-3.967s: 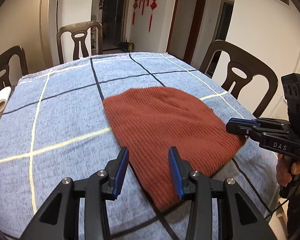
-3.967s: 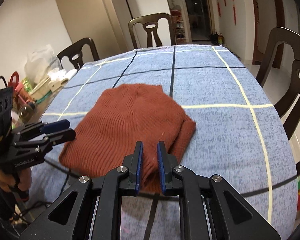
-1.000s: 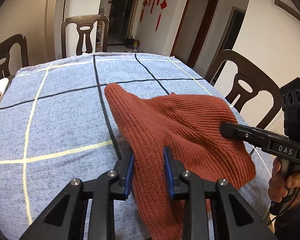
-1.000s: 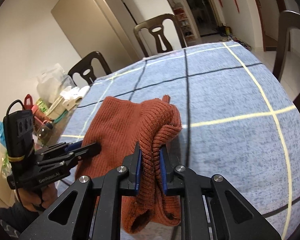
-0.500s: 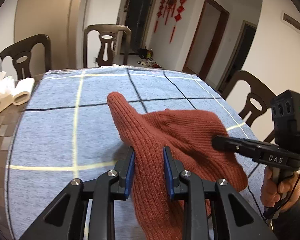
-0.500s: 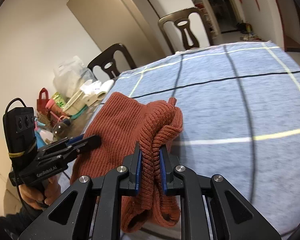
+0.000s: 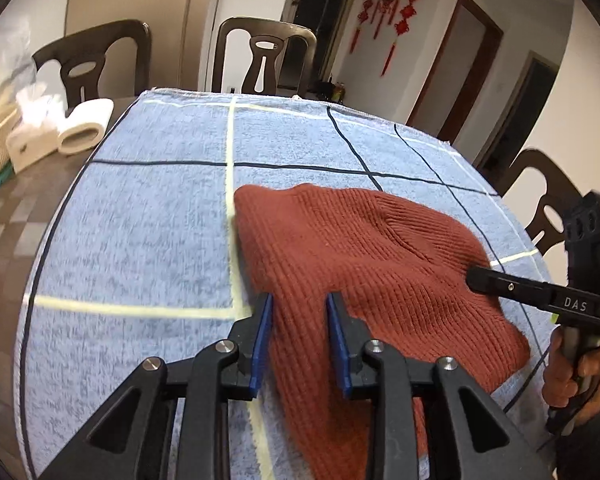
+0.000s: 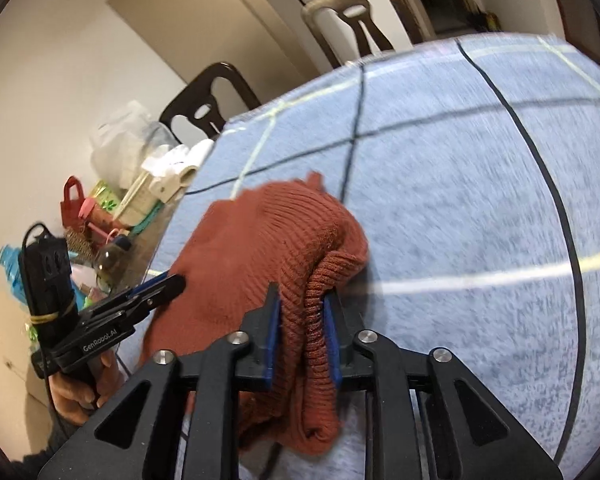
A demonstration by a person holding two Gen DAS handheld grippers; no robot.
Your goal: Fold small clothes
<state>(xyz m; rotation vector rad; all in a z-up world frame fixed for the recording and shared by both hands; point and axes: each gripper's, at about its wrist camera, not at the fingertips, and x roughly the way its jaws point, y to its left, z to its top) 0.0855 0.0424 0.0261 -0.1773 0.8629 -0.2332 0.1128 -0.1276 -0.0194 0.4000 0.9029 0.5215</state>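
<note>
A rust-red ribbed knit garment lies partly doubled over on the blue checked tablecloth. My left gripper is shut on its near edge, the cloth bunched between the blue pads. My right gripper is shut on a thick folded edge of the same garment and holds it lifted above the cloth. In the left wrist view the right gripper reaches in from the right onto the garment. In the right wrist view the left gripper grips the garment's left edge.
Dark wooden chairs stand around the table. Paper rolls and tissues sit at the far left of the table. Bags, bottles and clutter crowd the table's left side in the right wrist view.
Both grippers have carried the held garment edges leftward across the table. The garment has settled lower and flatter, and the views have swung to the left.
</note>
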